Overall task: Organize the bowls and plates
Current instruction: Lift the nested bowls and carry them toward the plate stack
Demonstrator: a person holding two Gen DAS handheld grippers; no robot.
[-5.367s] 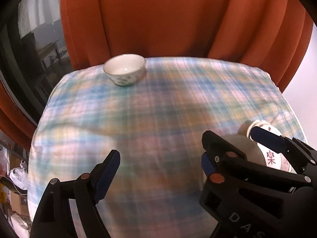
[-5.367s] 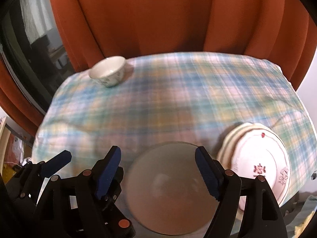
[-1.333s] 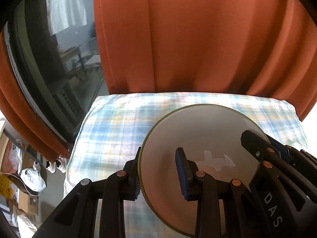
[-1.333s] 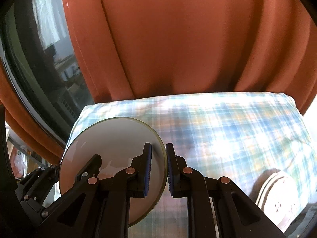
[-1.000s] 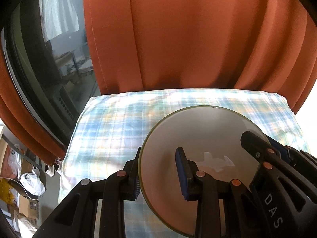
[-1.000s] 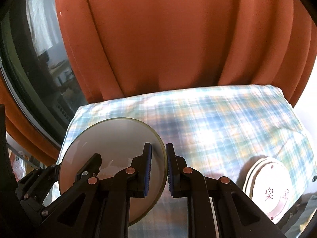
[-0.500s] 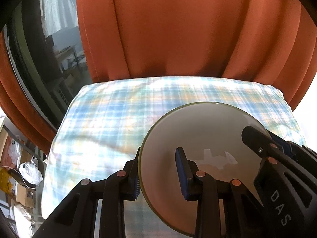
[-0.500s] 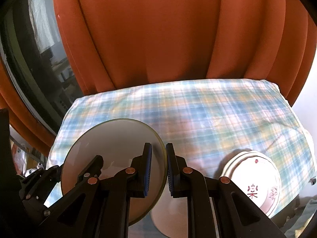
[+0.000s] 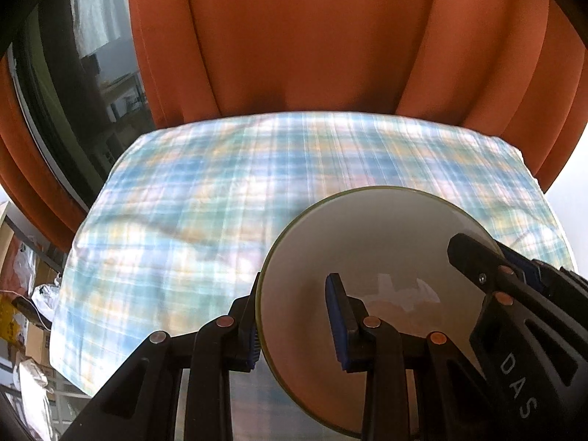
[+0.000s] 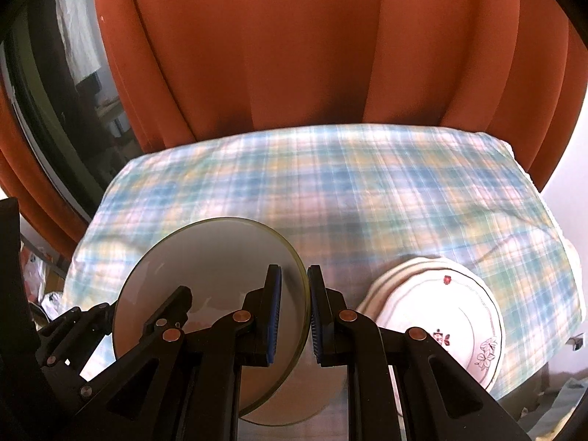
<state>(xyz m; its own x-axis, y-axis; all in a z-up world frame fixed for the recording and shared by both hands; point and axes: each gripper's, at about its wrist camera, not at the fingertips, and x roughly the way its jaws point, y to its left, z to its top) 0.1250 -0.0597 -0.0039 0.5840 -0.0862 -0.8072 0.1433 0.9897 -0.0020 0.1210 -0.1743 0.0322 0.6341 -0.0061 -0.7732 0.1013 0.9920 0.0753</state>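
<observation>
while both grippers clamped opposite rim edges of the same grey plate point(image 10: 205, 279), it hung tilted above the near part of the table point(image 10: 330, 183), clear of the checked cloth. left gripper point(image 9: 294, 319) was closed down on the plate's left rim, one pad outside and one on the inner face. right gripper point(image 10: 294, 305) was pinched nearly shut on the right rim, with the edge between its pads point(image 10: 273, 308). the right wrist view showed another pale round piece point(image 10: 294, 400) just under the held plate, near the front edge; only a sliver showed, so what it was couldn't be told. a stack of floral plates point(image 10: 452, 312) sat on the table to the right, near but apart from the held plate.

judged step: carrying the grey plate to a set-down spot, probably onto a stack.

how to do it well, as a judgement:
- both hands should move as one unit. any drift between them would twist the rim or pull it out of a pad.
- the plate should be levelled before lowering, since a tilted landing would hit one edge first and skid.
- it should be centred over the target before going down, because the view under the plate was mostly blocked.
- neither grip should be released until the plate's weight was on something. opening both together would be safest.
- glazed rim against rubber pads looked like a shallow hold, so sudden stops were worth avoiding.
</observation>
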